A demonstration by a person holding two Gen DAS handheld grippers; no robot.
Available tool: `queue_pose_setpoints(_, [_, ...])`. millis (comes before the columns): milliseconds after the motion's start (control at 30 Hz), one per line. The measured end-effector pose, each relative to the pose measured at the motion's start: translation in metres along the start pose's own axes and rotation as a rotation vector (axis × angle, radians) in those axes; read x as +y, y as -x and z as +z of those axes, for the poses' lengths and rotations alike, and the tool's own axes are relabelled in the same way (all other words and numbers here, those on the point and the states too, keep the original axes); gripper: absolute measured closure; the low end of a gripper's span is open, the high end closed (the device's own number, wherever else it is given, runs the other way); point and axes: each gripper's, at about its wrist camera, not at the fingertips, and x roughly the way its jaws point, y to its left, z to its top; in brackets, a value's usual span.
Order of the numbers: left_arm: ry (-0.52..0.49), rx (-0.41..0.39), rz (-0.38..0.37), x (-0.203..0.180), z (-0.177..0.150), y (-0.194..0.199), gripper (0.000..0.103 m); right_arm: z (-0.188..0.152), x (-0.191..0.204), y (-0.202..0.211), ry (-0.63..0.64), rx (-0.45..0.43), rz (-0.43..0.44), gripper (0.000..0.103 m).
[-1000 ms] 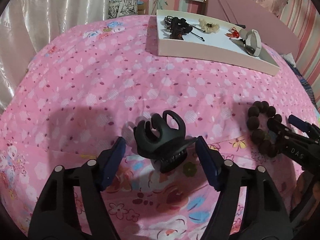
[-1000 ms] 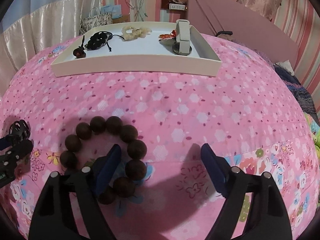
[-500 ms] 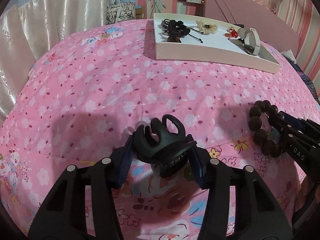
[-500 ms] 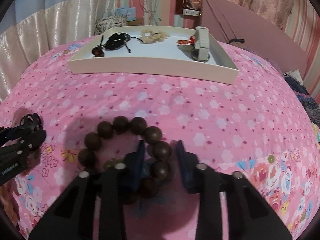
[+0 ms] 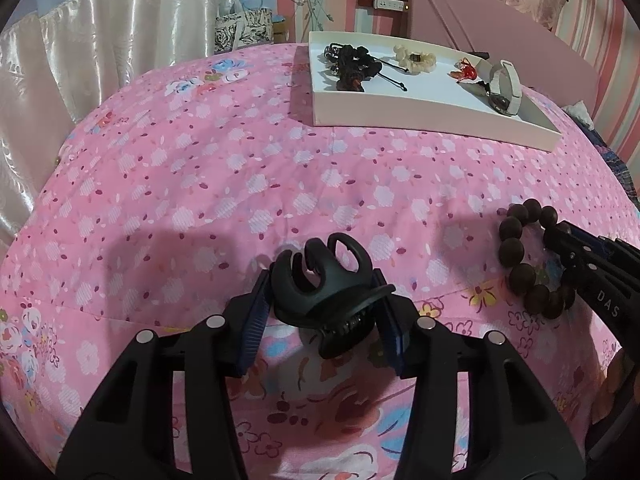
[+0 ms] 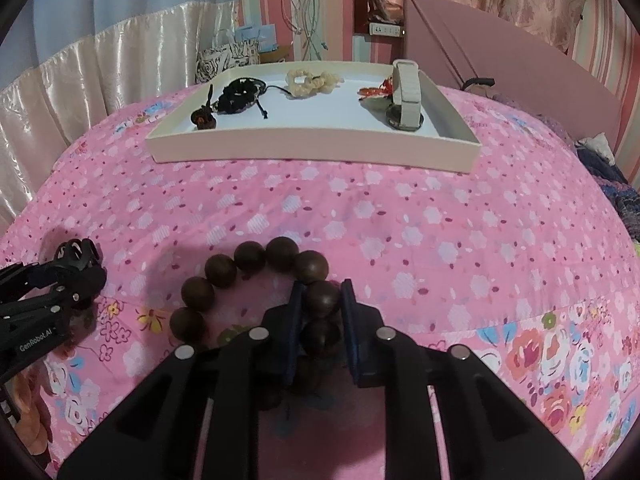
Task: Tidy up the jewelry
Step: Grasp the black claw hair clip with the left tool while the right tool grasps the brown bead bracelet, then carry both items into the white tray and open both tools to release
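surroundings: pink floral bedspread point(image 5: 248, 168) fills both views. shallow white tray point(image 6: 312, 146) lies on it toward the far side, well apart from both tools. in the tray: black cord bracelet point(image 6: 238, 96) at the left, cream beaded bracelet point(image 6: 312, 80) in the middle, small red ornament point(image 6: 376, 90) and a pale-strapped watch point(image 6: 406, 94) at the right. satin curtain point(image 5: 80, 52) to the left, pink headboard point(image 6: 500, 52) behind, patterned gift bag point(image 6: 228, 58) past the bed's far edge. open bedspread lies between the tools and the tray, nothing on it.

item 1: black hair claw clip point(image 5: 328, 292), on the bedspread near the front edge, sits between the blue pads of the left gripper point(image 5: 324, 312); both pads press its sides, teeth end pointing back toward the tool.

item 2: brown wooden bead bracelet point(image 6: 256, 264), on the bedspread beside the clip. right gripper point(image 6: 320, 320) has its jaws closing, nearly together, pads pinching one bead on the ring's right side; the other beads curve away to the left.
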Motion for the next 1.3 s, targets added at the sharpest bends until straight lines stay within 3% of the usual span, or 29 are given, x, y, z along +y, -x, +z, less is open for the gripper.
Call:
queue_pose_setpoints(400, [0.001, -0.015, 0.001, -0.001, 0.011, 0.006, 0.055, 0.01, -0.004, 0.005, 0.0, -0.017, -0.001, 0.084])
queue_pose_setpoints(667, [0.03, -0.033, -0.045, 0.001, 0.054, 0.024, 0.055, 0.051, -0.013, 0.026, -0.002, -0.082, 0.007, 0.084])
queue_pose_setpoints(867, [0.01, -0.099, -0.054, -0.009, 0.097, 0.035, 0.055, 0.092, -0.014, 0.037, 0.011, -0.146, 0.005, 0.084])
queue_pose_setpoints(1133, [0.005, -0.112, -0.093, -0.033, 0.147, 0.003, 0.055, 0.154, -0.026, 0.015, -0.048, -0.176, 0.044, 0.084])
queue_pose_setpoints(1300, [0.024, -0.083, -0.106, -0.039, 0.175, -0.031, 0.055, 0.17, -0.028, -0.018, -0.068, -0.157, 0.059, 0.084])
